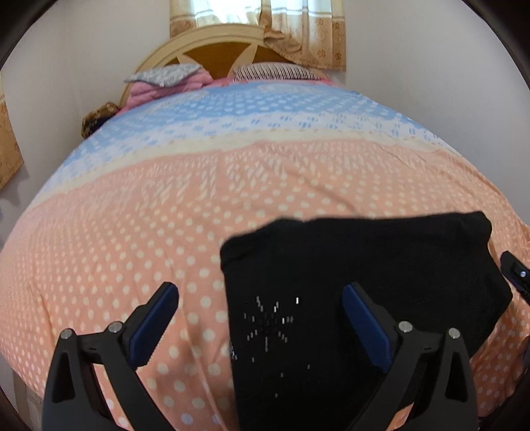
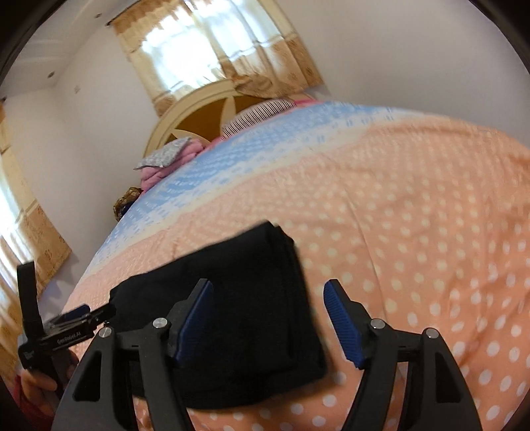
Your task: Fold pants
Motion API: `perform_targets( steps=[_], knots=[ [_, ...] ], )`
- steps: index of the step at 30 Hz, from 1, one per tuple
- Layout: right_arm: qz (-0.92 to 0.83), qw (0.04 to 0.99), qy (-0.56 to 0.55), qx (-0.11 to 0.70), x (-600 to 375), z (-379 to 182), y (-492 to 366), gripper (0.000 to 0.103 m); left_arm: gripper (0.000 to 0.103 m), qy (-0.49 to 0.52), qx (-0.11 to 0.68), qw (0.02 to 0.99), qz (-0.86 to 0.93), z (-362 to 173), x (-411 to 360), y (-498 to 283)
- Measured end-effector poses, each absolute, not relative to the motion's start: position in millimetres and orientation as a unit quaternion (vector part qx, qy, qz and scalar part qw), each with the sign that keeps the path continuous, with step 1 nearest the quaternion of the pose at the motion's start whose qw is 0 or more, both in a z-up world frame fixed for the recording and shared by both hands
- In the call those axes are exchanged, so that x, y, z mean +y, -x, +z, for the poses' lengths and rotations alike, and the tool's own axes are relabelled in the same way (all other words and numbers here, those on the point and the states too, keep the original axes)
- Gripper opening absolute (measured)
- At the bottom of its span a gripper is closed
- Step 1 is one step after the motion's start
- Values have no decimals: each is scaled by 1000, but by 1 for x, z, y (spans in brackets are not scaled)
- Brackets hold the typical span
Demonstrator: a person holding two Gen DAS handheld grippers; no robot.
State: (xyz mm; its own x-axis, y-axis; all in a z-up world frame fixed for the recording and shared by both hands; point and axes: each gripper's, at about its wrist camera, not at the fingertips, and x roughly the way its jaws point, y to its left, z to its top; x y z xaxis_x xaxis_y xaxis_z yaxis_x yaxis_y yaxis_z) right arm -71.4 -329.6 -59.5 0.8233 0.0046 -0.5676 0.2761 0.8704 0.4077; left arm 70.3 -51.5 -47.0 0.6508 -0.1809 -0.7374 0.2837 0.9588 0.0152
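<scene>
The black pants (image 1: 357,285) lie folded into a compact rectangle on the orange polka-dot bedspread (image 1: 139,238), near the bed's front edge. A small silver sparkle motif (image 1: 268,321) shows on them. My left gripper (image 1: 260,318) is open and empty, hovering over the pants' left edge. In the right wrist view the folded pants (image 2: 245,311) lie on the bedspread (image 2: 414,238), and my right gripper (image 2: 268,318) is open and empty over their right edge. The left gripper (image 2: 82,313) shows at the far left there, at the pants' left end.
The bedspread turns blue and white toward the headboard (image 1: 215,49). A pink and grey pile of bedding (image 1: 165,83) and a striped pillow (image 1: 275,71) lie at the head. Curtains (image 1: 258,26) hang behind. White walls flank the bed.
</scene>
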Motion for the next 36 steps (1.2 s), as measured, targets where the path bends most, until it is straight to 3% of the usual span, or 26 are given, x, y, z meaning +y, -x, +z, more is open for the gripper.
perform_targets(
  steps=[8, 18, 25, 28, 30, 32, 33, 36],
  knots=[
    [-68, 899, -288, 322, -336, -91, 68, 71, 102, -18, 431, 889, -156, -70, -44, -69],
    [-53, 911, -228, 339, -306, -93, 66, 71, 102, 57, 472, 863, -173, -82, -32, -63],
    [-58, 920, -164, 352, -285, -92, 65, 48, 99, 70, 490, 845, -203, -86, -38, -59],
    [-58, 921, -160, 350, -286, -92, 66, 43, 86, 75, 484, 846, -213, -84, -37, -57],
    [-60, 924, -148, 349, -282, -91, 66, 41, 60, 64, 466, 858, -207, -80, -36, -55],
    [-65, 926, -131, 347, -278, -90, 66, 39, 42, 52, 455, 865, -206, -75, -35, -52],
    [-69, 927, -123, 347, -275, -90, 67, 38, 25, 49, 449, 866, -212, -72, -36, -51],
    [-83, 932, -79, 344, -262, -86, 67, 32, 20, 25, 435, 872, -222, -67, -46, -46]
  ],
)
